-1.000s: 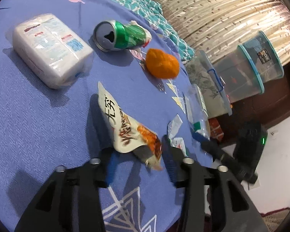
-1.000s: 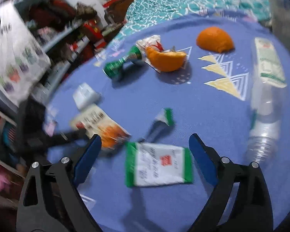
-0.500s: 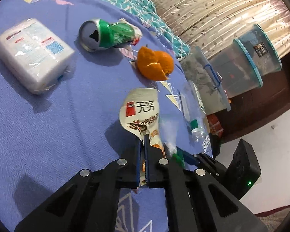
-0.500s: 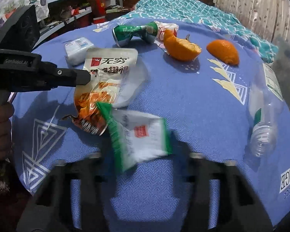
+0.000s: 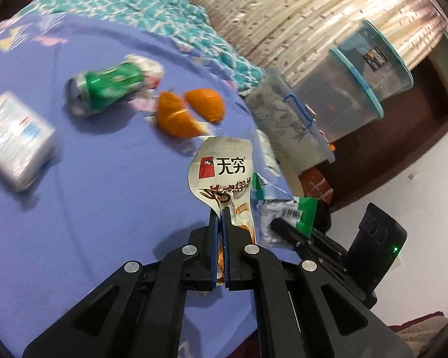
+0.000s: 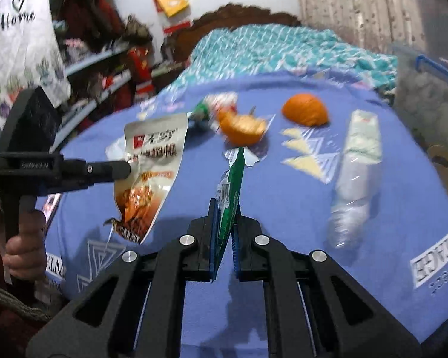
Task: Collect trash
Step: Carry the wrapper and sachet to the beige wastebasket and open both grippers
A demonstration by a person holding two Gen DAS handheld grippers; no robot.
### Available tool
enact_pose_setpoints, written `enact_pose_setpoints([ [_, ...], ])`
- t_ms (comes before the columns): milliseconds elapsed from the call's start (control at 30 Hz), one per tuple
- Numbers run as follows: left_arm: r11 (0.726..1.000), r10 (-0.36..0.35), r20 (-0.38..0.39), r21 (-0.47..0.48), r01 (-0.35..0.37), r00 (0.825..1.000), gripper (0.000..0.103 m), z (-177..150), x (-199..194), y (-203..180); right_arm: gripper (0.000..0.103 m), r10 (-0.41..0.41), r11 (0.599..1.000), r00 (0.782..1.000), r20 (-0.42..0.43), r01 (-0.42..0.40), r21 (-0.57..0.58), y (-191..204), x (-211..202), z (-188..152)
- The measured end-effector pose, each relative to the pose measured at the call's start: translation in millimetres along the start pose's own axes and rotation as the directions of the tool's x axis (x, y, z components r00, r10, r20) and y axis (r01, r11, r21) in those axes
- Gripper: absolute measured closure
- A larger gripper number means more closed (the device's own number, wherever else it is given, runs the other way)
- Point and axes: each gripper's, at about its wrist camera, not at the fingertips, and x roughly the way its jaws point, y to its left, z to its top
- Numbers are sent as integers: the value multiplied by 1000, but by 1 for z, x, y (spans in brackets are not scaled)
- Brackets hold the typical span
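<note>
The left gripper (image 5: 221, 217) had its jaws pressed together on the shiny white and orange snack bag (image 5: 224, 176). The bag stuck up from the blue pads, lifted off the purple bed cover (image 5: 104, 194), near the cover's close edge. The right gripper (image 6: 225, 208) had just been closing its jaws, and they pinched the crinkly green and white wrapper (image 6: 231, 185), which stood on its thin edge between them. In the right camera, the snack bag hung just to the left of the wrapper, and a person's hand (image 6: 22, 238) held the left gripper's handle.

Farther out on the cover lay two orange peel pieces (image 5: 191, 112), side by side. A squashed clear plastic bottle (image 6: 357, 176) lay by the cover's right edge. One dented green drink can (image 5: 104, 89) lay on its side beyond the peels. One white pack of tissues (image 5: 15, 143) lay toward the cover's left edge. Nothing stood between the grippers and these things.

Past the cover's far edge was a teal patterned blanket (image 6: 283, 47). Clear plastic storage boxes (image 5: 352, 86) with blue rims stood beside the bed, by a striped curtain (image 5: 313, 12).
</note>
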Motion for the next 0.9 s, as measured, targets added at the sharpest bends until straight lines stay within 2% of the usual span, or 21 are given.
enact_pose_setpoints([
  [200, 988, -24, -86, 152, 37, 996, 101, 36, 57, -75, 92, -116, 987, 987, 110, 103, 120, -67, -35, 5],
  [400, 950, -26, -187, 301, 82, 982, 101, 71, 148, -164, 92, -264, 929, 950, 167, 204, 309, -171, -74, -4],
  [500, 931, -19, -232, 349, 101, 973, 101, 84, 200, -201, 92, -313, 881, 938, 149, 228, 414, -231, -80, -7],
  [567, 917, 5, -264, 385, 100, 965, 101, 94, 245, -227, 92, -345, 843, 931, 119, 251, 476, -272, -77, -9],
  [633, 911, 32, -294, 401, 93, 955, 100, 102, 291, -246, 90, -361, 822, 928, 94, 268, 503, -301, -72, -7],
  [700, 907, 56, -319, 412, 85, 946, 100, 105, 323, -256, 88, -367, 798, 927, 73, 274, 536, -330, -65, -6],
  [767, 903, 92, -343, 425, 67, 935, 100, 107, 362, -264, 87, -345, 783, 937, 47, 260, 564, -351, -56, -6],
  [833, 902, 123, -359, 428, 46, 925, 99, 106, 395, -267, 62, -298, 762, 954, 22, 224, 607, -376, -44, -6],
  [867, 903, 137, -369, 429, 37, 919, 89, 106, 408, -269, 23, -275, 747, 961, 10, 207, 632, -388, -39, -6],
  [900, 904, 148, -378, 427, 30, 914, 80, 105, 420, -269, 13, -274, 739, 962, 17, 200, 643, -392, -41, -10],
])
